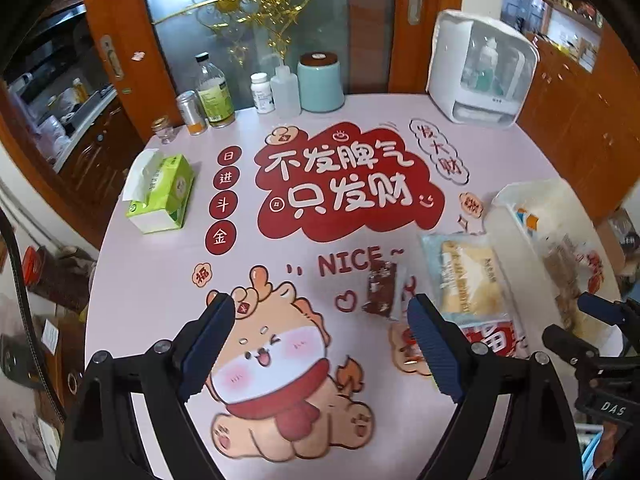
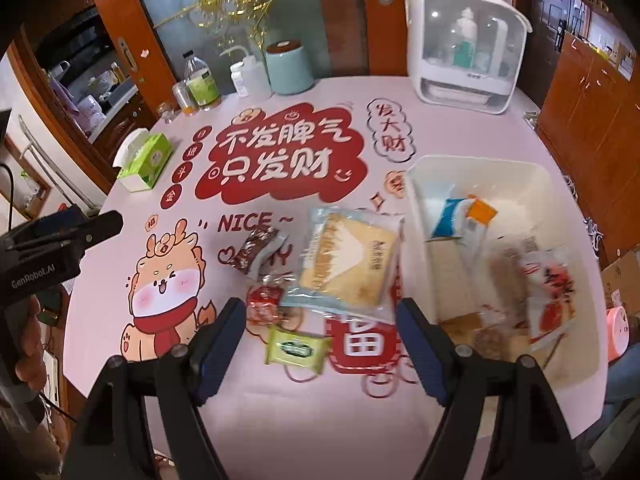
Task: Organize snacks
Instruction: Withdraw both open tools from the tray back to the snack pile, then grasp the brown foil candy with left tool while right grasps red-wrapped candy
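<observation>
On the printed pink tablecloth lie a brown snack packet (image 2: 256,252), a large pale bread packet (image 2: 348,260), a small red packet (image 2: 264,304) and a green packet (image 2: 296,346). A white bin (image 2: 416,184) to their right holds several packets, among them a blue-and-orange one (image 2: 464,216). My right gripper (image 2: 320,308) hovers open above the loose packets, gripping nothing. My left gripper (image 1: 320,302) is open over the cartoon print, left of the brown packet (image 1: 380,288) and the bread packet (image 1: 468,276). The bin (image 1: 504,216) is blurred at the right.
At the table's far edge stand a green tissue box (image 1: 160,192), bottles and a can (image 1: 212,92), a teal canister (image 1: 320,84) and a white lidded cabinet (image 1: 480,68). Wooden doors and cupboards surround the table. A person's hand (image 2: 36,344) holds the left gripper.
</observation>
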{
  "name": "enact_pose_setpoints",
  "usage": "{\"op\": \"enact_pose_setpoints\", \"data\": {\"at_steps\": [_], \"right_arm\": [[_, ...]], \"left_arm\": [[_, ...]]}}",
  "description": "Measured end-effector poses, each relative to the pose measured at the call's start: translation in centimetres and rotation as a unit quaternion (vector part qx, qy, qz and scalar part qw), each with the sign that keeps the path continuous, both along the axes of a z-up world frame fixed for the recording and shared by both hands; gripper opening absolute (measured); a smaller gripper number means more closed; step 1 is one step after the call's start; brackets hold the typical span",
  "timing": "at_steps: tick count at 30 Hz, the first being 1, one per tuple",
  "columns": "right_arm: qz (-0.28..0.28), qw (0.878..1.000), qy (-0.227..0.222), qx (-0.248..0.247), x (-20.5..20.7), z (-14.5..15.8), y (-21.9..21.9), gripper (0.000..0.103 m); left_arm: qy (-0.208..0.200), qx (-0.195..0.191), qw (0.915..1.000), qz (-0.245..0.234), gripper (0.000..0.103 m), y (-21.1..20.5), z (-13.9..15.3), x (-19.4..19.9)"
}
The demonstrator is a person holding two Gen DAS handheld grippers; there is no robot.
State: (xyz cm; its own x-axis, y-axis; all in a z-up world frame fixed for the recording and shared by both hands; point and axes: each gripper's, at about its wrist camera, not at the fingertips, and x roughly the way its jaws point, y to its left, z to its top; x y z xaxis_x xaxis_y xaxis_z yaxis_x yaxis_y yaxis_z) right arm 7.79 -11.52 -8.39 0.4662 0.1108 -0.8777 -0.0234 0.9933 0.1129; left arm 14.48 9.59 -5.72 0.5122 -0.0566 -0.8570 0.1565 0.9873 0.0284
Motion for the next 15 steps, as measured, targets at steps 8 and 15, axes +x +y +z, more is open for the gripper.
{"op": "enact_pose_setpoints", "data": {"at_steps": [8,15], "right_arm": [[0.006,0.998,0.058,0.021,2.0,-5.5,2.8,0.067],[0.015,0.994,0.105,0.042,4.3,-9.9,4.5,0.067]], "left_arm": [[0.038,0.031,0.9946,-0.091,0.087,-1.0,-4.8,3.5],[0.087,0.054,0.9802,-0.169,0.087,-3.1,-9.3,5.4]]}}
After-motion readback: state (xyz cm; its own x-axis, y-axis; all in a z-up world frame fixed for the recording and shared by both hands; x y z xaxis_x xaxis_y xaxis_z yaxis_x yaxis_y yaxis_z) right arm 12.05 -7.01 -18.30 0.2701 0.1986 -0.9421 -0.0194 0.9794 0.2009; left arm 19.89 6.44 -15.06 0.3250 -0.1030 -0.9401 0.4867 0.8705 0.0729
